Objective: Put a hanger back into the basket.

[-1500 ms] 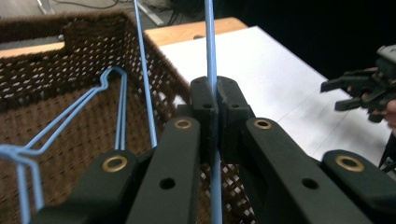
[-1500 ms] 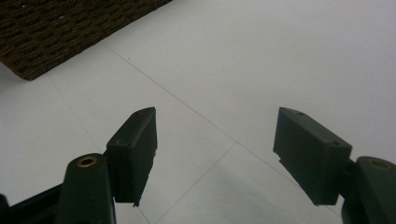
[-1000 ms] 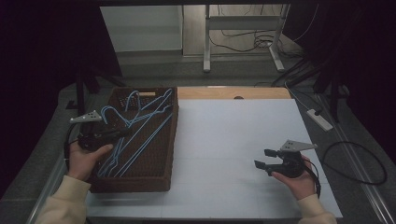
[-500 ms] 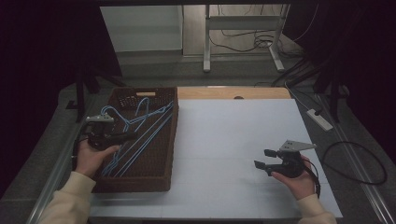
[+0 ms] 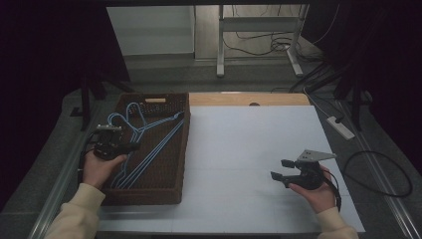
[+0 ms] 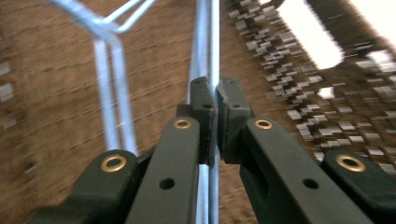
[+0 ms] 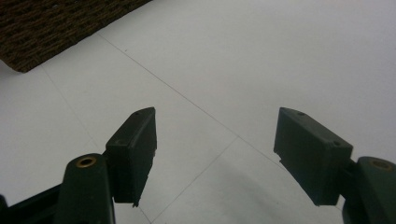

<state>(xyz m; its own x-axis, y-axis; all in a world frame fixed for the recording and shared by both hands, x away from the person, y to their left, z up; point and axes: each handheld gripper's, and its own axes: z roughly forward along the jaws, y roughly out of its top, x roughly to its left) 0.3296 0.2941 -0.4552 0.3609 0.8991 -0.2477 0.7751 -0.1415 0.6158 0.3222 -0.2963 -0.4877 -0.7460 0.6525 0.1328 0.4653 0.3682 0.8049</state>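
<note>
Big white table (image 5: 249, 149) takes up most of the high view, w/ a strip of bare wood (image 5: 249, 99) showing along its far edge. On the table's left side sits a dark brown woven rectangular basket (image 5: 179, 164), long side running front to back; a slice of its corner also shows top left in the right gripper view (image 7: 56, 23), w/ faint seam lines crossing the white surface there.

Inside the basket: a bunch of light blue wire hangers (image 5: 149, 144), lying flat and overlapping, hooks toward the far end, long bars running diagonally toward the near left corner. Can't count them for sure, looks like several.

Left gripper (image 5: 112, 144) is held over the basket's left rim, person's hand in a cream sleeve (image 5: 74, 219) coming in from the bottom left. In the left gripper view its jaws are pressed together on a thin light blue hanger wire (image 6: 212, 56) that runs straight up between them; the view is motion-blurred, but the wire looks pinched right at the tips (image 6: 215, 100). Another hanger's bent shoulder (image 6: 109, 32) sits off to the left on the basket floor.

Right gripper (image 5: 282, 170) rests near the table's near right part, well apart from the basket, grey three-cornered plate on top. Jaws spread wide, nothing between them (image 7: 215, 140), just bare white table.
</note>
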